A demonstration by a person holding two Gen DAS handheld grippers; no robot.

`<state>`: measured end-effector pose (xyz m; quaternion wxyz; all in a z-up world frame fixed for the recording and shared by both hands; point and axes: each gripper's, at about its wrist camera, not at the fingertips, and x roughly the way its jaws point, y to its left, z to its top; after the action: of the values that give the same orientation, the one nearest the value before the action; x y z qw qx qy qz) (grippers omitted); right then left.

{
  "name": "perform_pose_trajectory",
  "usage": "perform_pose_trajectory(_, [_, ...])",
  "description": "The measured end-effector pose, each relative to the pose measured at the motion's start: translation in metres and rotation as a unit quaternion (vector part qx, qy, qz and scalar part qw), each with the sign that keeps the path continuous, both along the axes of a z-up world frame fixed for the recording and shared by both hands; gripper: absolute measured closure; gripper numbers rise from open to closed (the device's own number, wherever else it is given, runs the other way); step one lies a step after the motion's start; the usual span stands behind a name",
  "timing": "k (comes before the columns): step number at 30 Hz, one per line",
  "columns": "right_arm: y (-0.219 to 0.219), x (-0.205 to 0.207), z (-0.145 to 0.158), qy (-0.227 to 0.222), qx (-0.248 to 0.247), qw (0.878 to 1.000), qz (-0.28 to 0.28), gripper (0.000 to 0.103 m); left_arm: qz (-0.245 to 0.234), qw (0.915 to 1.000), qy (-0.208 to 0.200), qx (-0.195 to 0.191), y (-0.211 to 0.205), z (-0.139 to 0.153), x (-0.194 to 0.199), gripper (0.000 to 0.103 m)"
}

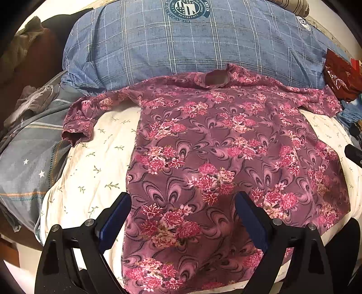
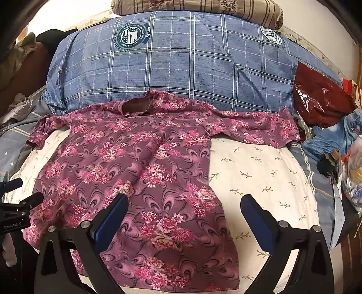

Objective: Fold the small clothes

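A purple shirt with pink flowers [image 1: 215,147] lies spread flat on a cream sheet [image 1: 95,162], collar at the far end, both short sleeves out to the sides. It also shows in the right wrist view [image 2: 135,162]. My left gripper [image 1: 183,203] is open and empty, hovering over the shirt's lower left part near the hem. My right gripper [image 2: 184,205] is open and empty over the shirt's lower right edge. The left gripper's body [image 2: 15,210] shows at the left edge of the right wrist view.
A big blue checked pillow [image 1: 181,45] lies behind the collar, a striped pillow [image 2: 203,9] beyond it. A grey starred quilt [image 1: 29,158] is at the left. A red plastic-wrapped bundle [image 2: 321,99], blue denim [image 2: 334,135] and bags crowd the right.
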<state>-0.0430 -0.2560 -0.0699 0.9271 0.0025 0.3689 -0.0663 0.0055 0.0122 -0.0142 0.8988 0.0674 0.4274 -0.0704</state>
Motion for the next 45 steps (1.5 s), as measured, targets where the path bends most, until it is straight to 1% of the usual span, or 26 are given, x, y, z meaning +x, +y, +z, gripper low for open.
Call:
perform_pose_trajectory(10, [0.002, 0.004, -0.007, 0.014, -0.002, 1.000, 0.005, 0.004, 0.001, 1.0000, 0.000, -0.001, 0.002, -0.001, 0.002, 0.010])
perform_pose_trajectory(19, [0.008, 0.008, -0.011, 0.029, -0.019, 0.999, 0.018, 0.004, -0.002, 0.9999, -0.009, 0.011, 0.006, 0.003, 0.005, 0.010])
perform_pose_trajectory(26, [0.007, 0.008, -0.012, 0.034, -0.017, 0.999, 0.022, 0.004, 0.001, 0.9997, -0.008, 0.022, 0.017, 0.005, 0.009, 0.010])
perform_pose_trajectory(31, [0.007, 0.008, -0.013, 0.036, -0.017, 0.999, 0.022, 0.004, 0.008, 0.9996, -0.002, 0.027, 0.026, 0.002, 0.009, 0.010])
perform_pose_trajectory(35, [0.007, 0.009, -0.014, 0.038, -0.016, 0.999, 0.023, 0.004, 0.013, 0.9995, 0.012, 0.025, 0.028, -0.002, 0.012, 0.010])
perform_pose_trajectory(45, [0.004, 0.012, -0.016, 0.043, -0.008, 0.999, 0.020, 0.004, 0.003, 0.9996, 0.015, 0.025, 0.021, -0.003, 0.017, 0.010])
